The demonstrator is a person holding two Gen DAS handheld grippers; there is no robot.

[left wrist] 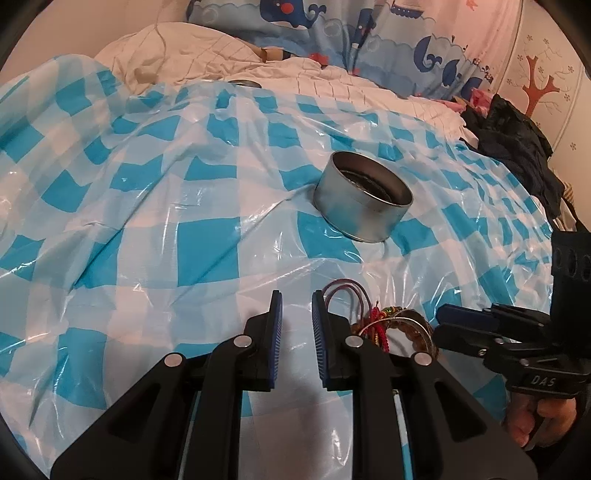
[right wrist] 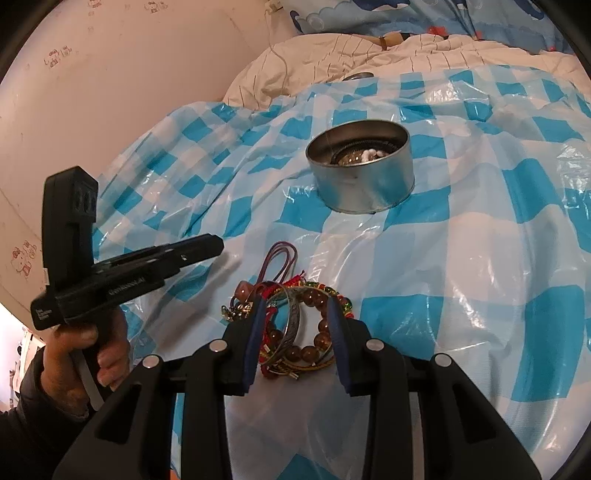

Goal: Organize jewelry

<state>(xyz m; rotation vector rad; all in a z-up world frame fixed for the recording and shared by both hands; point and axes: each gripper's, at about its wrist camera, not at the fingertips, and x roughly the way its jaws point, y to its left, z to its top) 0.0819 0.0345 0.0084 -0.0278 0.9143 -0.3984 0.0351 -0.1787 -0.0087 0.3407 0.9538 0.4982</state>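
A pile of bracelets (right wrist: 303, 332) lies on the blue-and-white checked plastic sheet (right wrist: 480, 258): brown beads, metal bangles, red and green cords, purple cord loops (right wrist: 280, 258). My right gripper (right wrist: 298, 306) is open just over the pile, a finger on each side, pads not pressing. Beyond it stands an open round metal tin (right wrist: 362, 184) with beads and white bits inside. In the left wrist view the pile (left wrist: 395, 325) sits right of my left gripper (left wrist: 297, 295), which is narrowly open with nothing between its pads. The right gripper (left wrist: 441, 323) comes in from the right; the tin (left wrist: 354, 206) lies ahead.
A white quilt (left wrist: 207, 55) and whale-print bedding (left wrist: 295, 18) lie behind the sheet, with a round metal disc (left wrist: 243, 84) at its far edge. Dark clothing (left wrist: 513, 136) is heaped at the right. A wall (right wrist: 110, 92) runs along the left. A hand (right wrist: 85, 350) holds the left gripper (right wrist: 218, 245).
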